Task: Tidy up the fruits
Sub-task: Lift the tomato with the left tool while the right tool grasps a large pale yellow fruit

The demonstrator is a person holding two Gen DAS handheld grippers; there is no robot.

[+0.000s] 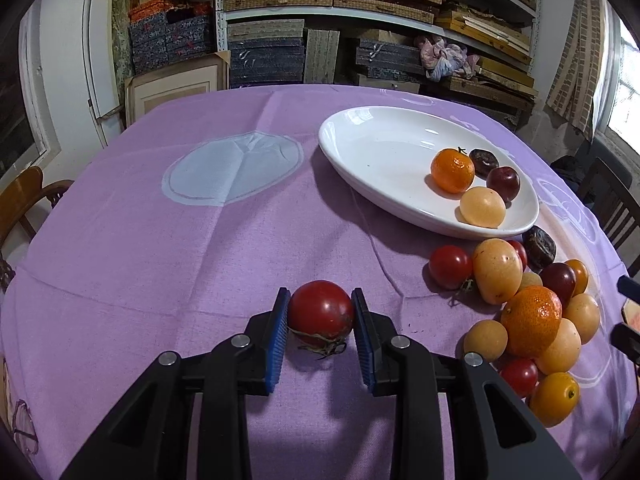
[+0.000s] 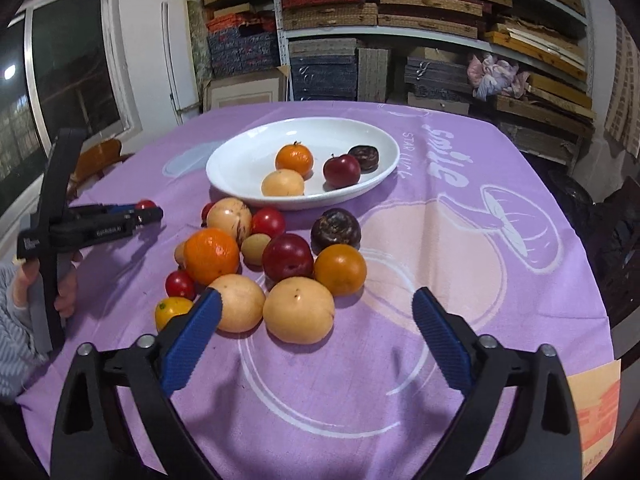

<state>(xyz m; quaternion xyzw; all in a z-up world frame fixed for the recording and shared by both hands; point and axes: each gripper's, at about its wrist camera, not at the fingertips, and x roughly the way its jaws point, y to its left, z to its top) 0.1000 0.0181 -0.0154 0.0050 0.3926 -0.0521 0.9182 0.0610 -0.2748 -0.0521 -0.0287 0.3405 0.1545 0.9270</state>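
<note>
My left gripper (image 1: 320,294) is shut on a red tomato (image 1: 320,312), its blue pads pressing both sides, stem end down just over the purple cloth. In the right wrist view the left gripper (image 2: 149,211) is at the left with the tomato (image 2: 145,204) at its tip. A white oval plate (image 1: 360,168) (image 2: 240,164) holds a mandarin (image 2: 294,159), a pale yellow fruit (image 2: 282,183), a red plum (image 2: 341,170) and a dark wrinkled fruit (image 2: 364,157). My right gripper (image 2: 317,296) is open, and the nearest pale fruit (image 2: 298,314) of a loose fruit pile (image 2: 260,256) lies between its fingertips, untouched.
The purple cloth (image 1: 200,240) covers a round table. Shelves of stacked boxes (image 2: 400,20) stand behind it. There is a wooden chair (image 1: 24,200) at the left and another (image 1: 616,204) at the right. A person's hand (image 2: 66,284) holds the left gripper's handle. An orange printed sheet (image 2: 596,408) lies at the near right edge.
</note>
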